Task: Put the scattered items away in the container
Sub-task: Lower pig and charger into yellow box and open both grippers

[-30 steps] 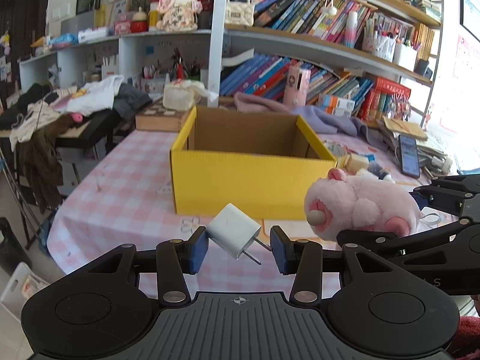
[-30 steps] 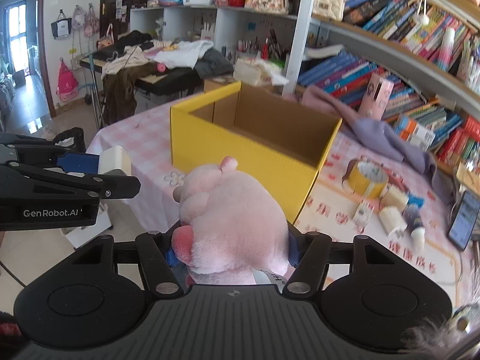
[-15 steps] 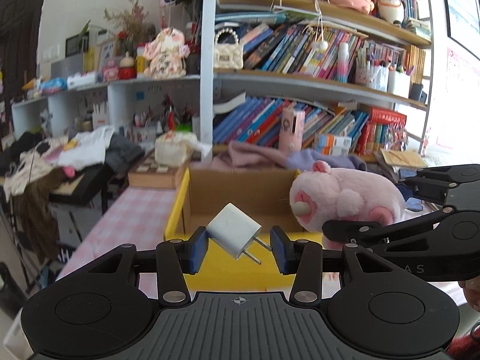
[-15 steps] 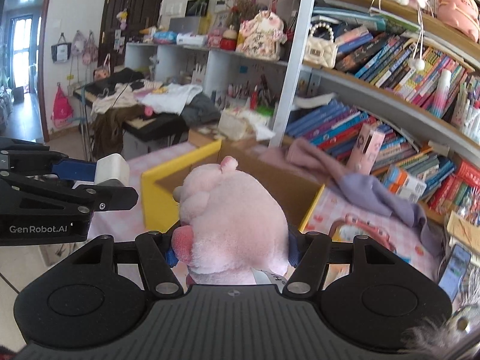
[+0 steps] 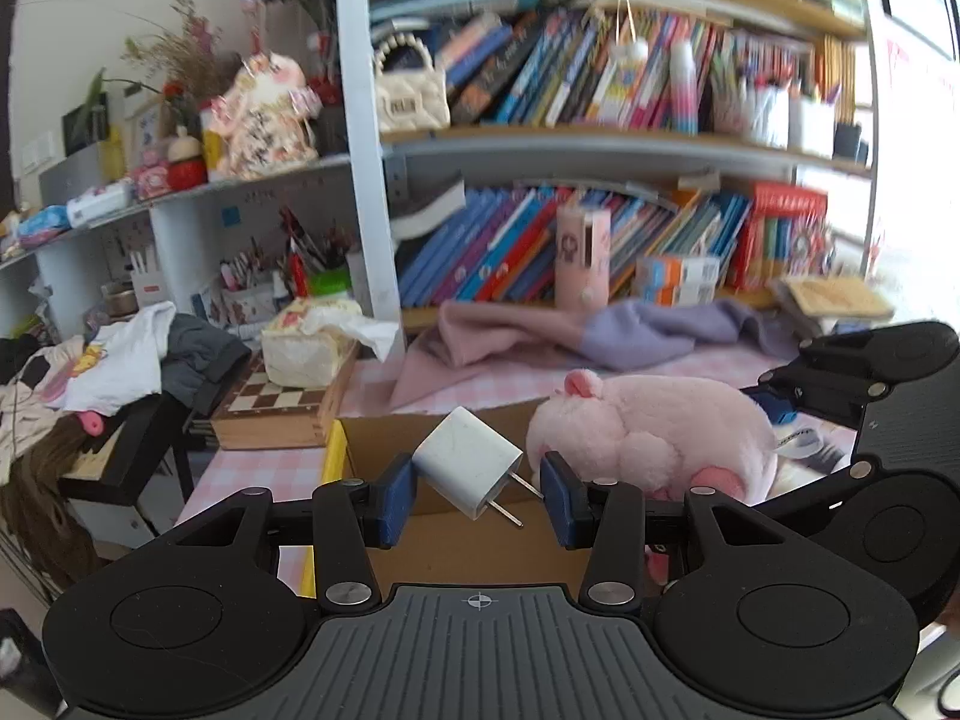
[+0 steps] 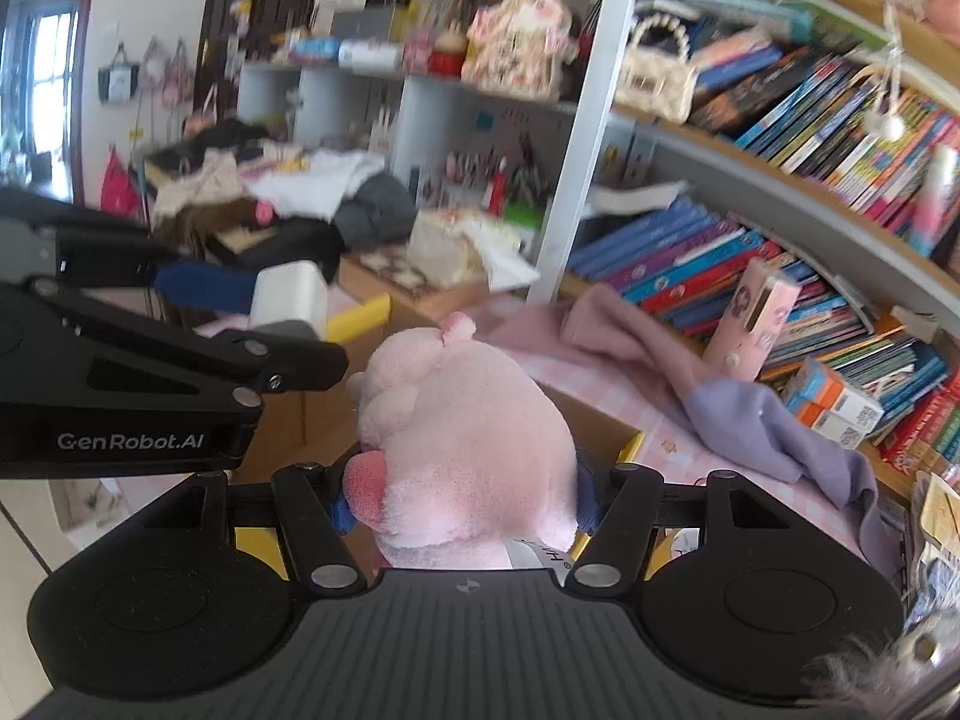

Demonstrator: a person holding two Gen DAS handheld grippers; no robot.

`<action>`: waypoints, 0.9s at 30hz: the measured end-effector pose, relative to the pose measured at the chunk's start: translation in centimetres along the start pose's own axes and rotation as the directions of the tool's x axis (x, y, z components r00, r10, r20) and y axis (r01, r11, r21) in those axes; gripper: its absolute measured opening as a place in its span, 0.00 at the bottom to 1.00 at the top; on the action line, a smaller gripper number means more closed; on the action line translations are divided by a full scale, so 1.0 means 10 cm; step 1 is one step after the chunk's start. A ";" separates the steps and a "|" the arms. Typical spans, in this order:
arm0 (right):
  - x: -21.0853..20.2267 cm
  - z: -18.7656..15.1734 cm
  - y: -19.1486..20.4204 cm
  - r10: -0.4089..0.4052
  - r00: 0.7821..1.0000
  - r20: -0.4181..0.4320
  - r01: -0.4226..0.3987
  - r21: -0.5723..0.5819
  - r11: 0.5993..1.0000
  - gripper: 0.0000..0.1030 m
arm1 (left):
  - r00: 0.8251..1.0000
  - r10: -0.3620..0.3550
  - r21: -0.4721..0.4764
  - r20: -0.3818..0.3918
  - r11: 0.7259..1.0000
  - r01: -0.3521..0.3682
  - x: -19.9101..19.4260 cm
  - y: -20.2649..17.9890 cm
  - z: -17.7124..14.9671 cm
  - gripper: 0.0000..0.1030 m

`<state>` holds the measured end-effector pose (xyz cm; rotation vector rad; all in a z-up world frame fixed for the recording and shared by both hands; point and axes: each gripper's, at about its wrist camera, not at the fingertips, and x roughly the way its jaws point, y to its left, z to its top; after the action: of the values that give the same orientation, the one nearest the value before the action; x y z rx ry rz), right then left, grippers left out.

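both grippers have travelled forward and a little up over the last second, from in front of the yellow box (image 5: 333, 468) to over its near edge; a second ago the whole front wall and the checked tablecloth before it were in view, now only a strip of yellow rim and the brown cardboard inside show under the fingers. the bookshelf (image 5: 600, 144) behind looms much larger and is smeared by motion.

the left gripper (image 5: 478, 491) is partly closed, pinching a white plug adapter (image 5: 467, 463) that sits tilted between the blue pads, its two prongs pointing toward the right-hand pad. the grip looks the same as a second ago. the right gripper (image 6: 462, 495) is clamped around a pink plush toy (image 6: 462, 444), which bulges above the fingers and hides most of the pads; in the left view it hangs just beside the adapter, over the box's open top.

for the task this means the carry is nearly finished: both items appear to be above the container, neither yet released. the next step is probably to let go of each. the adapter is held at a skewed angle, so it may tumble as it drops.
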<state>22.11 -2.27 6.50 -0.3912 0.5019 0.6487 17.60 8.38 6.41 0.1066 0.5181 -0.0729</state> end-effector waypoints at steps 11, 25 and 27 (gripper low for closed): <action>0.71 0.03 -0.14 0.044 0.989 -0.140 -0.062 -0.122 0.991 0.59 | 0.990 0.013 0.102 -0.144 0.995 0.002 0.69 0.05 -0.03 0.42; 1.08 -0.01 -0.24 0.067 0.967 -0.245 -0.116 -0.190 0.975 0.59 | 0.966 -0.027 0.227 -0.259 0.970 0.088 1.18 0.08 0.02 0.43; 1.15 -0.01 -0.25 0.072 0.960 -0.271 -0.129 -0.199 0.971 0.59 | 0.960 -0.021 0.237 -0.279 0.967 0.090 1.26 0.08 0.02 0.43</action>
<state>31.57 1.28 0.48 -0.6655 0.7107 0.7583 28.68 8.62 0.36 0.3508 0.7893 -0.1807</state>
